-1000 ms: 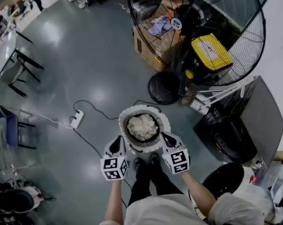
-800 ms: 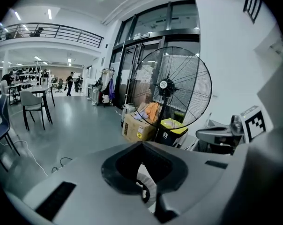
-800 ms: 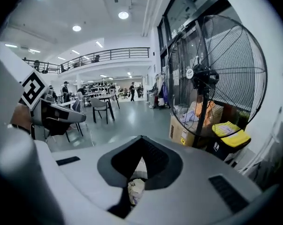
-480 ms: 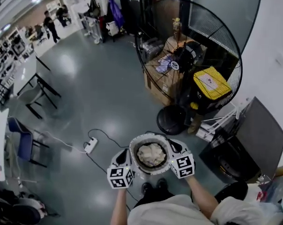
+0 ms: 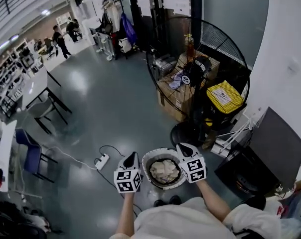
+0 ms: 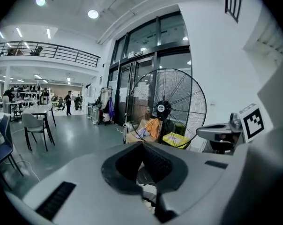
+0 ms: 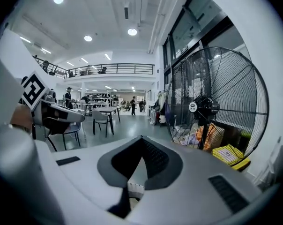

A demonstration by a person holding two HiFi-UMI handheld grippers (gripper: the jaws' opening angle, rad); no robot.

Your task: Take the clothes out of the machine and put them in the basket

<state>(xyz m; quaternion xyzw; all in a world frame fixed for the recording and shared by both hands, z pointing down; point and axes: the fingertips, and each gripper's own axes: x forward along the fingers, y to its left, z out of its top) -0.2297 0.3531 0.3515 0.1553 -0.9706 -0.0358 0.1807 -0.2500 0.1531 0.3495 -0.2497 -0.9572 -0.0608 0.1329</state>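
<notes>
Basket [image 5: 149, 159] hangs from both sides: my left hand-held gripper [image 5: 132, 157] and right hand-held gripper [image 5: 182, 148] each pinch its rim, opposite each other, to carry it level I reckon. Clothes [image 5: 165, 170] are piled inside.

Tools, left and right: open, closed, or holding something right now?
Left tool: closed on the rim of the laundry basket.
Right tool: closed on the same basket's opposite rim.

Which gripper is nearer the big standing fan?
Right. The right gripper holds the basket on the side toward the fan; the left gripper holds its opposite side, farther away.
</notes>
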